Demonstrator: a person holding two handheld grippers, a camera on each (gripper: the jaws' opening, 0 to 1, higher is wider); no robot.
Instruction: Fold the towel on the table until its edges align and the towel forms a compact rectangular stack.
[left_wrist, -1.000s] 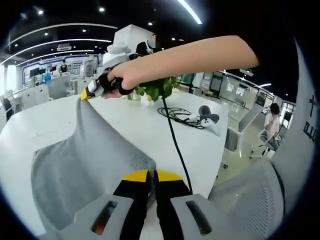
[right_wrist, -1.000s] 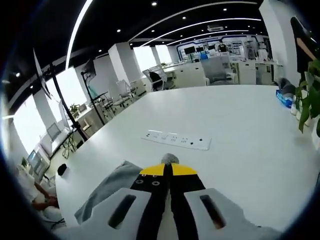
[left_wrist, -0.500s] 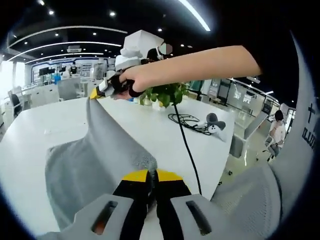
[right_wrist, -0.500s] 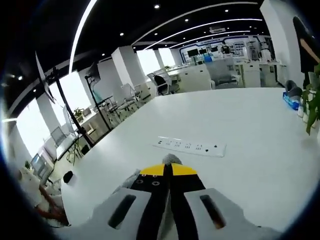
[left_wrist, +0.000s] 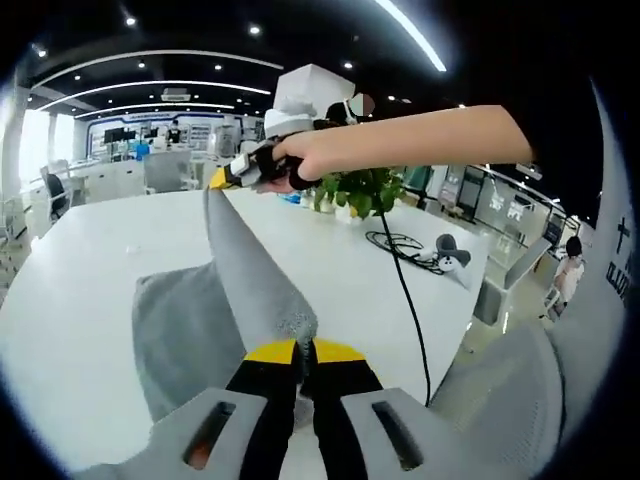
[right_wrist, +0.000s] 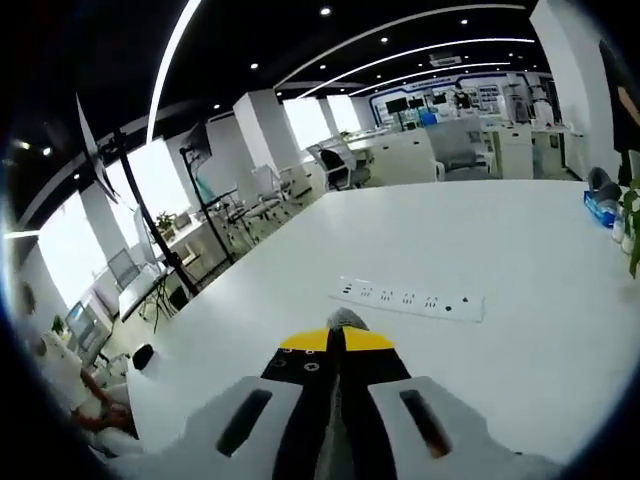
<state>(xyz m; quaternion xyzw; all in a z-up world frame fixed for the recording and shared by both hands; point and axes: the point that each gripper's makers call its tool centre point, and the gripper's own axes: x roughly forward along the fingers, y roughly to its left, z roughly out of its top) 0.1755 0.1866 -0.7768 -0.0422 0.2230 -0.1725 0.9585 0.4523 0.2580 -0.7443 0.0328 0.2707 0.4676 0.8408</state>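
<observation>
Grey towel (left_wrist: 215, 320), lifted, taut edge

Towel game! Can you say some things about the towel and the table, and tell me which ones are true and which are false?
1. Both grippers are pinching the towel. True: the left gripper is shut on one corner and the right gripper on another.
2. The towel lies flat on the table. False: one edge is lifted and stretched between the grippers.
3. A plant stands on the table. True.
4. The towel is red. False: it is grey.
5. A white power strip lies on the table. True, in the right gripper view.
6. The black cable lies on top of the towel. False: it runs beside it.
</observation>
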